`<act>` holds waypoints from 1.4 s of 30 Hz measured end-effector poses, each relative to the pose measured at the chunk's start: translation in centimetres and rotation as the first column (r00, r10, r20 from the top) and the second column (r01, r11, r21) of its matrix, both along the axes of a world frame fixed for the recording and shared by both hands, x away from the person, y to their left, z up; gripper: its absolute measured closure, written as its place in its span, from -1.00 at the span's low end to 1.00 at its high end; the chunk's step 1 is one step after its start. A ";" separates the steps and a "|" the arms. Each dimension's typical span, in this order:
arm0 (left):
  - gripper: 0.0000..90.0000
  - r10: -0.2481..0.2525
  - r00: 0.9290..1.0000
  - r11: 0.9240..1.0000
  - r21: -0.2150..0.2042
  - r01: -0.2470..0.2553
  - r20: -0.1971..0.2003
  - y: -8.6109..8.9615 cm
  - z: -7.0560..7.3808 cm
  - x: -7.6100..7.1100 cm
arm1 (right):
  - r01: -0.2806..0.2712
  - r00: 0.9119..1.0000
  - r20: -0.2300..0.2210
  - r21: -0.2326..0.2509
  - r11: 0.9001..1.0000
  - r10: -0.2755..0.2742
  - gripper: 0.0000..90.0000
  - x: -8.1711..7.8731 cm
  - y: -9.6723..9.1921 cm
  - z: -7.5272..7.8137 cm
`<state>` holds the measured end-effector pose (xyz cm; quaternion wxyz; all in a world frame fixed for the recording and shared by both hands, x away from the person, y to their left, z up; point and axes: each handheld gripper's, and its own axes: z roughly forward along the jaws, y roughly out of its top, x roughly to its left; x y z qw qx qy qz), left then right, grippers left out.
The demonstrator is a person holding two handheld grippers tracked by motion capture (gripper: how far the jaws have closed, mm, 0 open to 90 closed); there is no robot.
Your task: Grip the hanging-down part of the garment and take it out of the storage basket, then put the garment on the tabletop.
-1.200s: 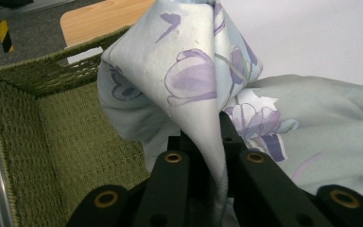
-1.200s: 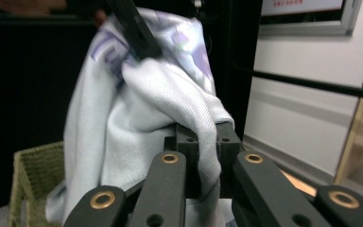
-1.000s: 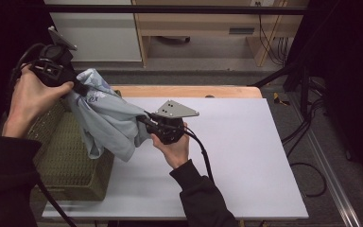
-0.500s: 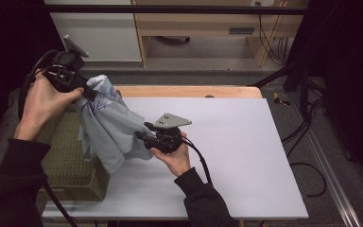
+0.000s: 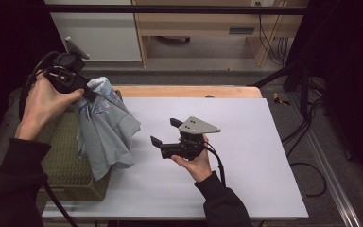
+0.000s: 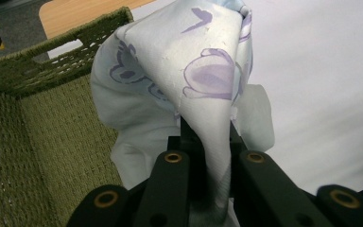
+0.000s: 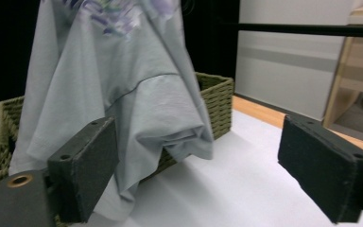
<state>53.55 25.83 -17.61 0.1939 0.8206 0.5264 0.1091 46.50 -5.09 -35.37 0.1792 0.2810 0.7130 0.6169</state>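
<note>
A pale grey-blue shirt with purple prints hangs from my left gripper, which is raised over the table's left side and shut on the top of the fabric. In the left gripper view the shirt is pinched between the jaws of the left gripper. Its lower part drapes over the near edge of a green woven basket. My right gripper is held open above the white table, a little right of the shirt and apart from it. The right gripper faces the hanging shirt.
The basket stands at the table's left edge, partly off the white top. A wooden strip runs along the table's far edge. Cables and a stand are on the floor to the right.
My right gripper has let go of the shirt, opened and drawn back to the right. The left gripper has moved left, and the shirt now hangs straight down at the basket.
</note>
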 end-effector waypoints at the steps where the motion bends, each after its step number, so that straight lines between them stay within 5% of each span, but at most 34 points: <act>1: 0.89 -0.002 1.000 1.000 0.001 0.002 0.000 0.0 0.0 0.0 | 0.010 1.000 -0.003 0.007 1.000 -0.010 -0.75 0.0 -0.3 0.0; 20: 0.89 -0.018 1.000 1.000 -0.007 0.018 -0.001 0.1 -0.2 -0.1 | 0.191 0.981 0.007 0.034 0.981 -0.192 -0.93 -1.2 -8.9 -1.5; 42: 0.89 -0.044 0.999 0.999 0.005 0.044 0.008 -0.9 0.1 -0.3 | 0.335 0.941 -0.044 0.022 0.942 -0.334 -0.96 -3.6 -15.7 -4.7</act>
